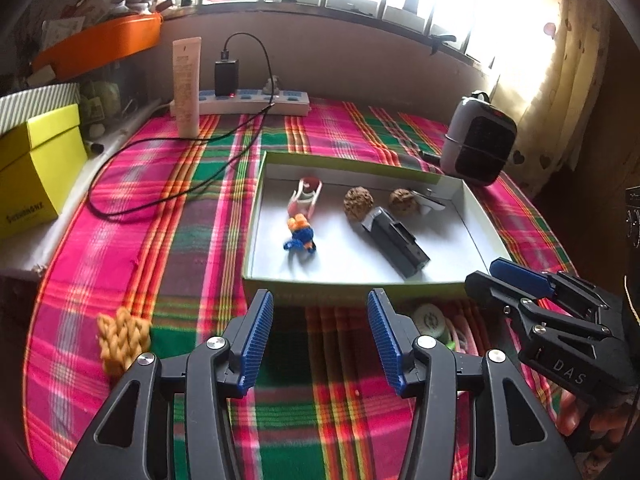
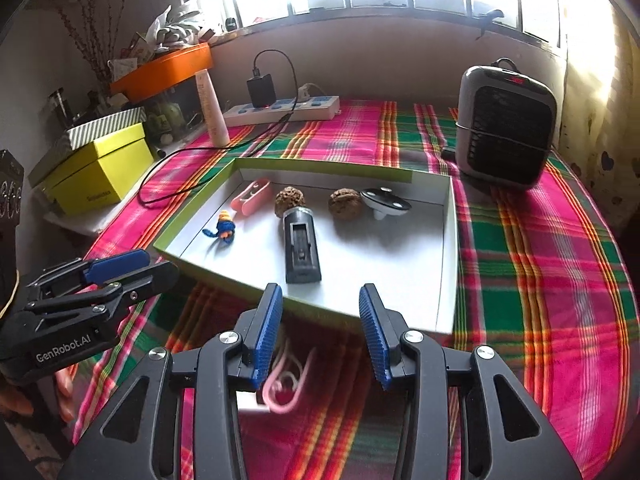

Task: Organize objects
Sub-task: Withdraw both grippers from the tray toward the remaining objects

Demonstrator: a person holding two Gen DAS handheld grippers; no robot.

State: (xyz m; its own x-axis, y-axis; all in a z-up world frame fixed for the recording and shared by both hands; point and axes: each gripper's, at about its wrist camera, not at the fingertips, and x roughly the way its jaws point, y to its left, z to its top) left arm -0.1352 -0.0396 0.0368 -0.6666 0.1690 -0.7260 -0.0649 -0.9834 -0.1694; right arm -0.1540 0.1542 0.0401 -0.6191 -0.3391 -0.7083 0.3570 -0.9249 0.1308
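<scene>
A shallow green-rimmed white tray (image 1: 340, 278) (image 2: 448, 264) lies on the plaid cloth. It holds a pink clip (image 1: 306, 198) (image 2: 251, 196), a blue-orange knitted toy (image 1: 301, 234) (image 2: 224, 229), two walnuts (image 1: 359, 200) (image 2: 289, 199), a dark grey device (image 1: 396, 240) (image 2: 301, 244) and a white-black disc (image 2: 385, 199). My left gripper (image 1: 320, 340) is open and empty just before the tray's near rim. My right gripper (image 2: 320, 332) is open and empty above a pink cable (image 2: 286, 384). A yellow woven knot (image 1: 122, 336) lies left of my left gripper.
A small heater (image 2: 505, 124) stands at the back right. A power strip (image 1: 256, 100) with charger and black cord, a cream tube (image 1: 186, 86), a yellow box (image 1: 36, 168) and an orange tray (image 1: 100, 44) line the back left. A round green-white item (image 1: 430, 320) lies near the tray.
</scene>
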